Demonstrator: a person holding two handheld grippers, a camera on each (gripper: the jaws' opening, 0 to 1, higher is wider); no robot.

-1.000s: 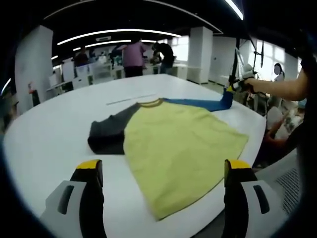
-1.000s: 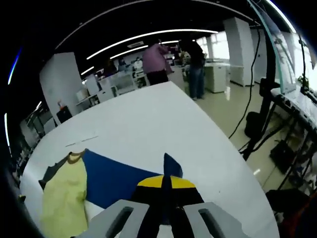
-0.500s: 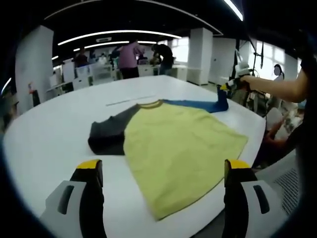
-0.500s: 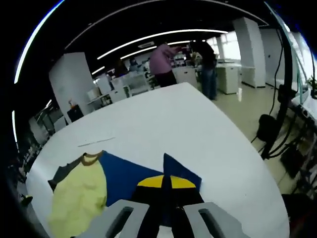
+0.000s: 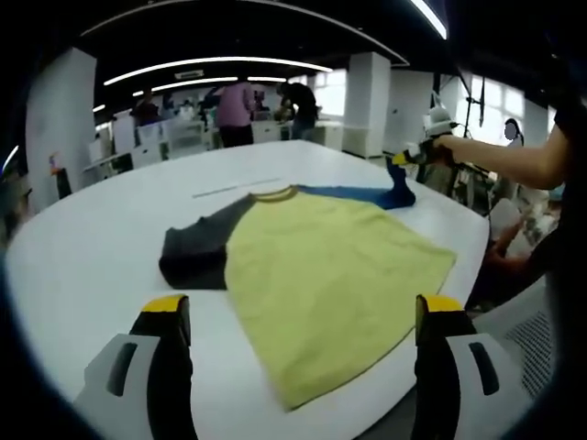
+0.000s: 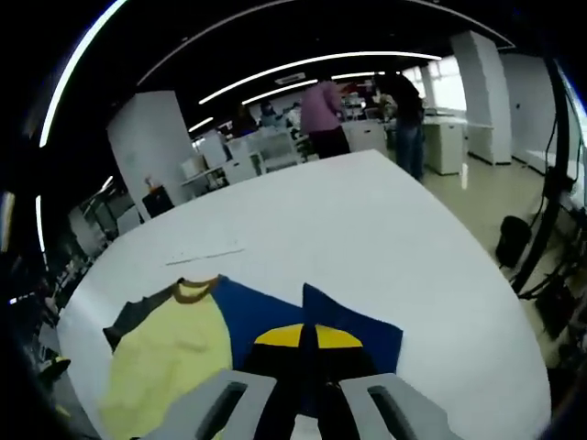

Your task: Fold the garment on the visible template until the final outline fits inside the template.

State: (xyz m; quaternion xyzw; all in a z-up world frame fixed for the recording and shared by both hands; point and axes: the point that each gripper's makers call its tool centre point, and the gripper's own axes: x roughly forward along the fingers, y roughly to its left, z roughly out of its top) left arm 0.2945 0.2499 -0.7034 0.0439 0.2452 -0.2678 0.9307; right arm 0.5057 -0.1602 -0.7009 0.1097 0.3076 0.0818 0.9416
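We see a short-sleeved T-shirt (image 5: 330, 266) lying flat on a smooth white round-edged table (image 5: 83, 247): a matte yellow body, a dark grey sleeve (image 5: 197, 252) and a blue sleeve (image 6: 266, 312). In the left gripper view, the left gripper (image 5: 298, 316) hovers over the near table edge, its yellow-tipped jaws spread wide with nothing between them, while the right gripper (image 5: 404, 158) lifts the blue sleeve's end off the table. The right gripper view shows these jaws pressed together on the blue cloth, and a thin pale strip (image 6: 204, 256) beyond the collar.
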